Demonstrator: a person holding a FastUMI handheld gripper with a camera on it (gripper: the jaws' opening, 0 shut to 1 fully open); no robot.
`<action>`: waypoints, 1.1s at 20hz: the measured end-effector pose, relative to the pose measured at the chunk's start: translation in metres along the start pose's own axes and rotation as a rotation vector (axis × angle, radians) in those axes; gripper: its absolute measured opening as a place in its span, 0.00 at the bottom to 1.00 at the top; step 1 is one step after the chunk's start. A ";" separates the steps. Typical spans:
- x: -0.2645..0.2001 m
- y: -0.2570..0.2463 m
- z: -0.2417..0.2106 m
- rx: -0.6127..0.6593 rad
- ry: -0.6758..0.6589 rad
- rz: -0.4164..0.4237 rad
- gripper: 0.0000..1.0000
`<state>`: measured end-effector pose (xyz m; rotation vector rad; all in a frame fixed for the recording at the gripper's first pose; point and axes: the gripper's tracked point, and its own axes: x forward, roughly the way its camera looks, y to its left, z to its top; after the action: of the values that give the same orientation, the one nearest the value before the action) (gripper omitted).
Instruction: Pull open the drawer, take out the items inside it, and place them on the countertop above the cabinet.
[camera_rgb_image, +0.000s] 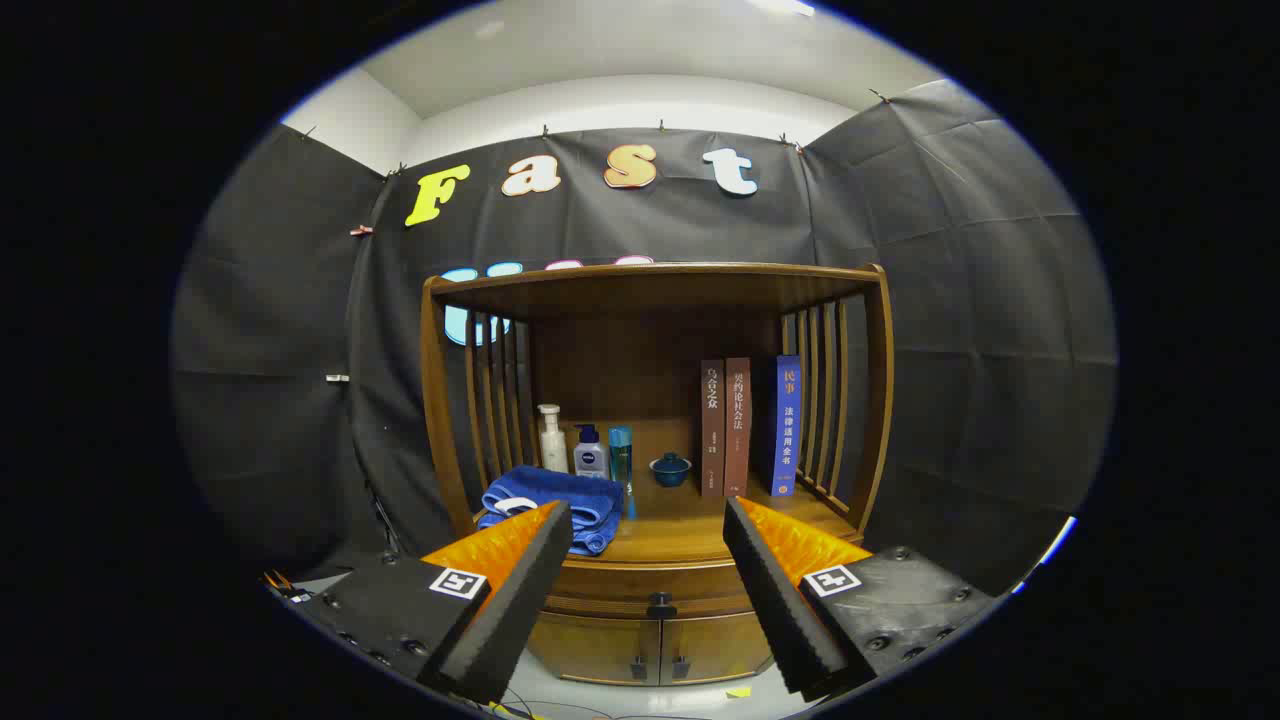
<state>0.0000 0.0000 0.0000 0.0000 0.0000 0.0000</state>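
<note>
A wooden cabinet with a hutch stands ahead against the booth wall. Its drawer is closed, with a dark knob at its centre, just below the countertop. My gripper is open with nothing between its fingers, some way back from the cabinet. The knob shows between and below the two fingers. The drawer's contents are hidden.
On the countertop lie a folded blue towel, a white pump bottle, a small bottle, a teal bottle, a lidded blue cup and three upright books. Two cabinet doors sit below the drawer.
</note>
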 end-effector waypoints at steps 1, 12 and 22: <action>0.000 0.001 0.002 0.000 -0.005 0.000 0.99; -0.006 -0.004 0.009 -0.019 -0.023 -0.015 0.99; -0.004 0.006 0.013 -0.034 -0.037 -0.003 0.99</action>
<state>-0.0039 0.0060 0.0133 -0.0343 -0.0365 -0.0026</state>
